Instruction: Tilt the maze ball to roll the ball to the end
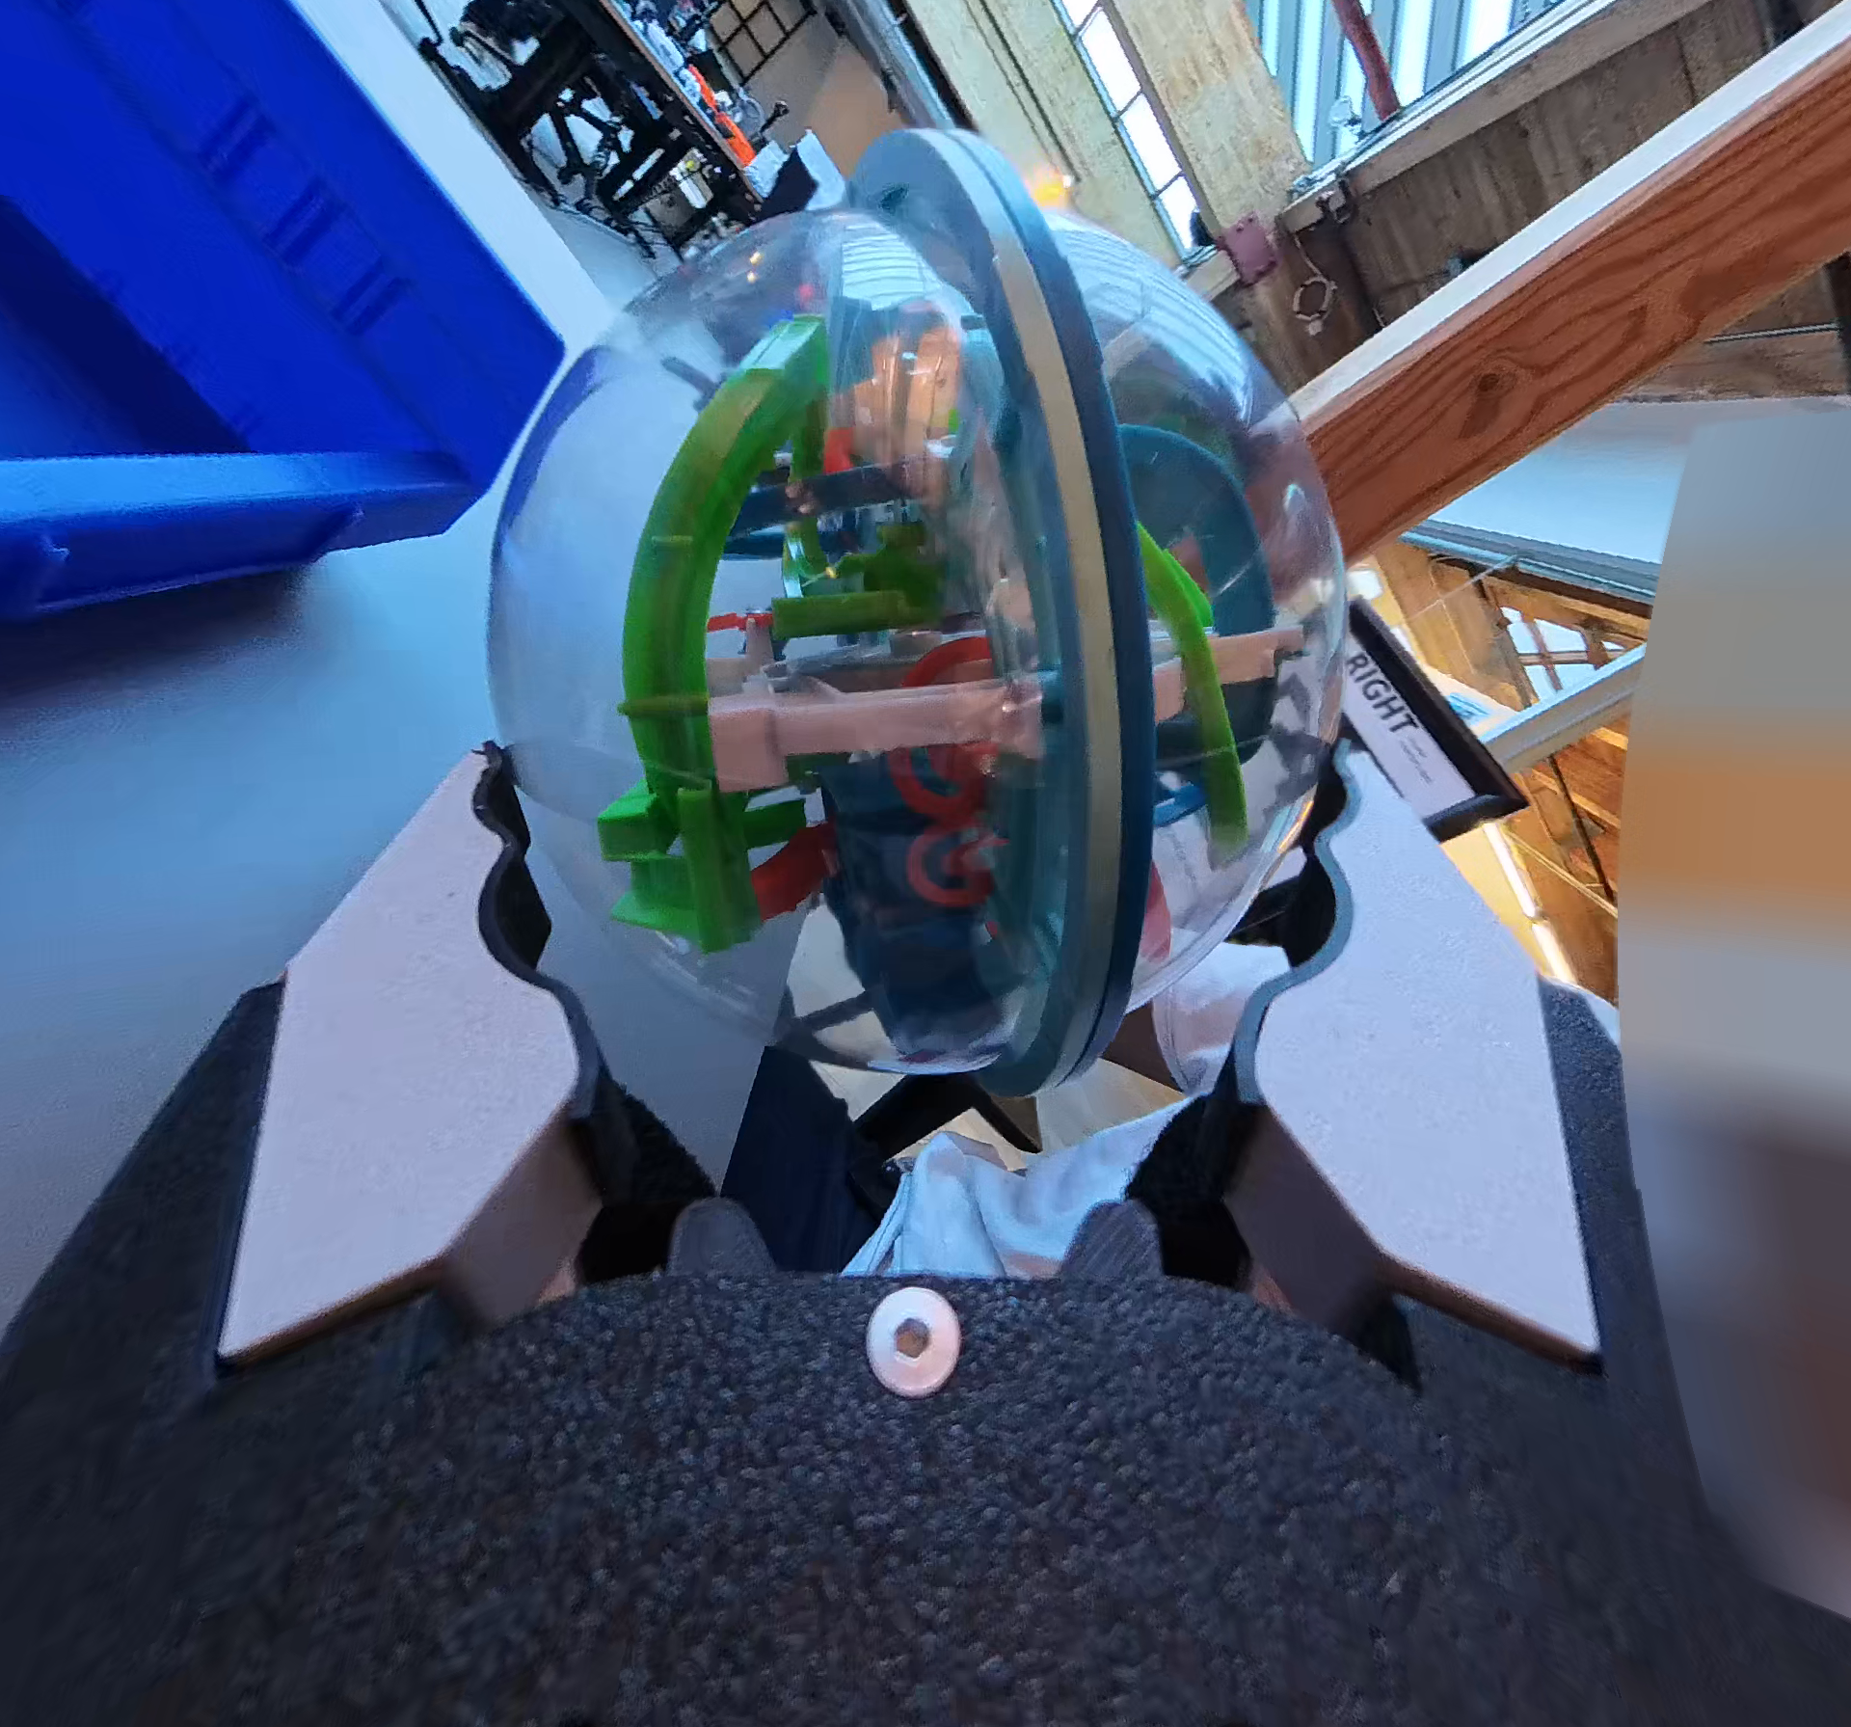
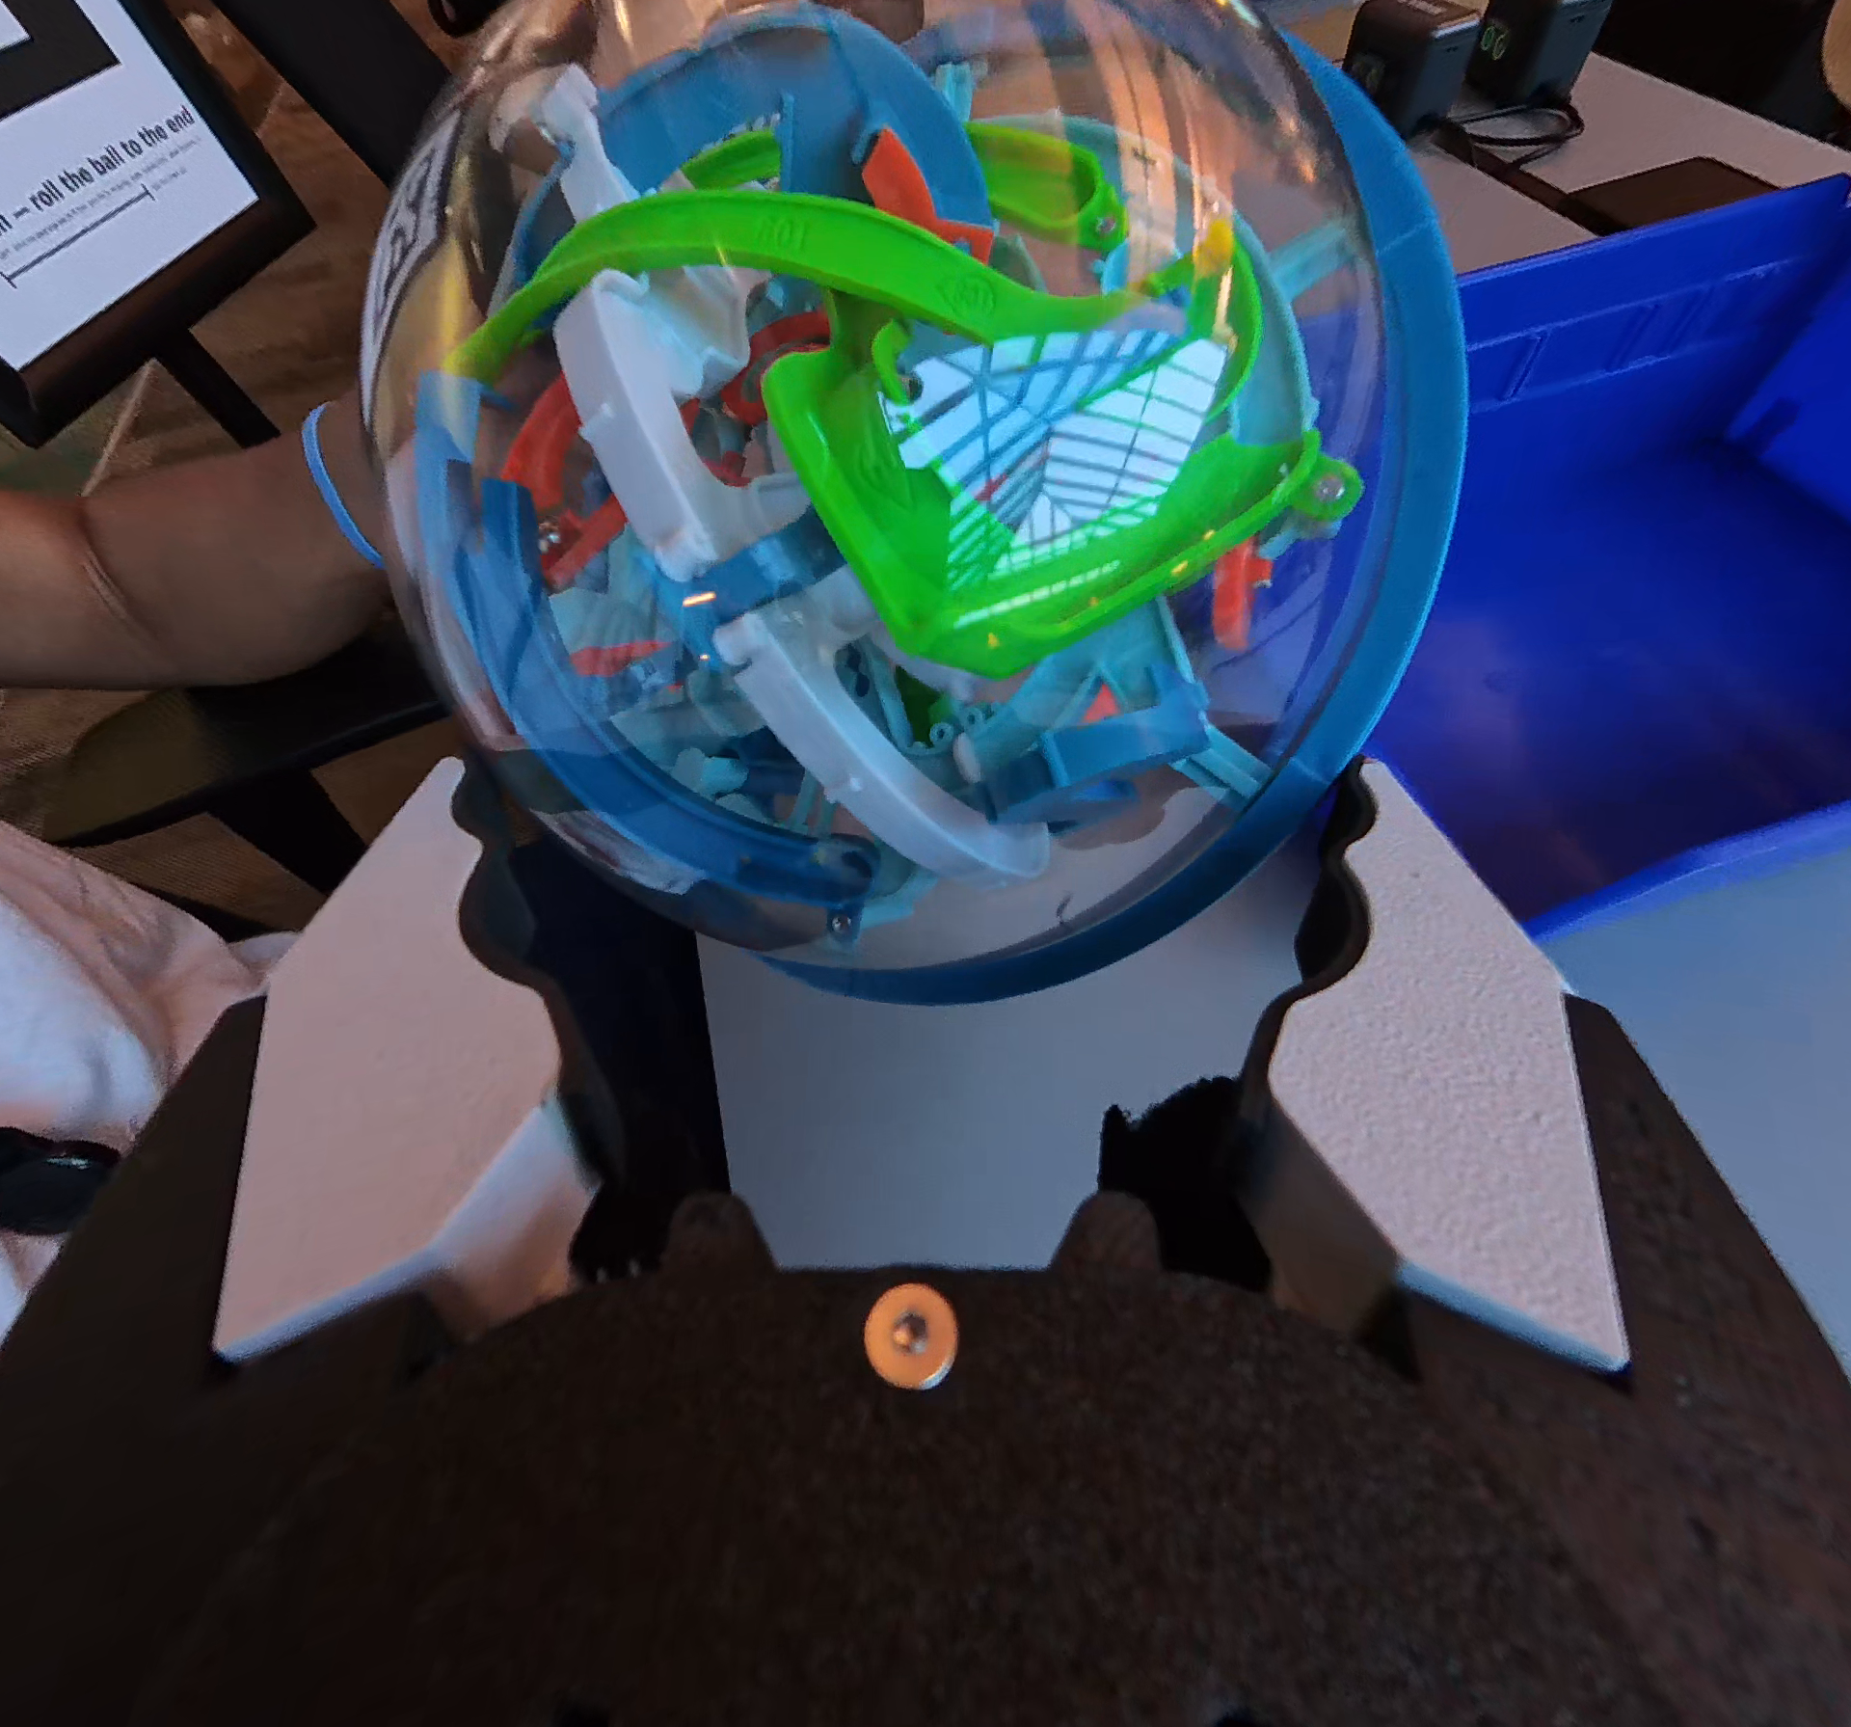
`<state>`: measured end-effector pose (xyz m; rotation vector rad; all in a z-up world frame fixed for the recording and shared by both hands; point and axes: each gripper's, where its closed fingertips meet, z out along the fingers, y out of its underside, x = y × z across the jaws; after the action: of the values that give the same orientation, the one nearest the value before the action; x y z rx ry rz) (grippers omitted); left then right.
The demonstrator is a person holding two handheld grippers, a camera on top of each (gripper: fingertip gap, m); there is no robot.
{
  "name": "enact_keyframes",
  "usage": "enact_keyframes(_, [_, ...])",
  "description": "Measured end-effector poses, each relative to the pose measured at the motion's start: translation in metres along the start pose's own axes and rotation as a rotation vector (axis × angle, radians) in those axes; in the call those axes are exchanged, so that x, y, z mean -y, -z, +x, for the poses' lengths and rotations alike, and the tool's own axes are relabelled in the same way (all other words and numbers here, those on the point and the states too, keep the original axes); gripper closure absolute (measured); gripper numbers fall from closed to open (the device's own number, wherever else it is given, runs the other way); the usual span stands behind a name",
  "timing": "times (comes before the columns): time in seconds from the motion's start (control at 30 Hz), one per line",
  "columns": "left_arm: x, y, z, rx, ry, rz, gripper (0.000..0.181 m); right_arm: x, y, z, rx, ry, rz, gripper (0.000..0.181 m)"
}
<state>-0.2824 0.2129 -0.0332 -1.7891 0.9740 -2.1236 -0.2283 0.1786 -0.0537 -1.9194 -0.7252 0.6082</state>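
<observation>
Maze ball (image 2: pixel 881 457): clear hard plastic sphere, smooth and slippery, probably light, rigid, with a blue equator ring (image 1: pixel 1052 577); green, white, blue and orange tracks inside. It is held off the counter (image 1: pixel 200 827) between both tools. Left gripper (image 1: pixel 911 837) fingers spread wide, pressing opposite sides of the shell; right gripper (image 2: pixel 901 837) likewise cradles its lower half. Best hold: broad on the curve, near the ring. Small steel ball not clearly identifiable. Blue bin (image 2: pixel 1653 527) to the right.

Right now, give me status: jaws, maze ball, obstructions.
Left gripper, right gripper: jaws clamped on clear plastic maze ball. Sphere off table, tilted. Blue plastic bin close beside.
</observation>
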Motion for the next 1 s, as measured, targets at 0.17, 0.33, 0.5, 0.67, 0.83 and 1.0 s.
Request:
enact_keyframes(0.17, [0.002, 0.003, -0.002, 0.123, -0.007, -0.037, 0.033, -0.009, -0.01, 0.001, 0.046, -0.045, 0.053, 0.026])
enact_keyframes(0.33, [0.002, 0.005, -0.002, 0.197, 0.058, -0.053, 0.033, -0.009, -0.015, -0.002, 0.104, -0.129, 0.146, 0.027])
enact_keyframes(0.5, [0.001, 0.007, -0.011, 0.323, 0.123, -0.049, 0.033, -0.022, -0.027, -0.004, 0.18, -0.246, 0.179, 0.027])
enact_keyframes(0.67, [-0.004, 0.014, -0.012, 0.431, 0.101, -0.102, 0.033, -0.034, -0.04, -0.012, 0.241, -0.271, 0.163, 0.027])
enact_keyframes(0.83, [-0.005, 0.01, -0.003, 0.434, 0.097, -0.14, 0.033, -0.029, -0.033, -0.015, 0.244, -0.25, 0.18, 0.027])
enact_keyframes(1.0, [-0.005, 0.008, -0.011, 0.412, 0.219, -0.14, 0.033, -0.028, -0.03, -0.011, 0.263, -0.356, 0.2, 0.028])
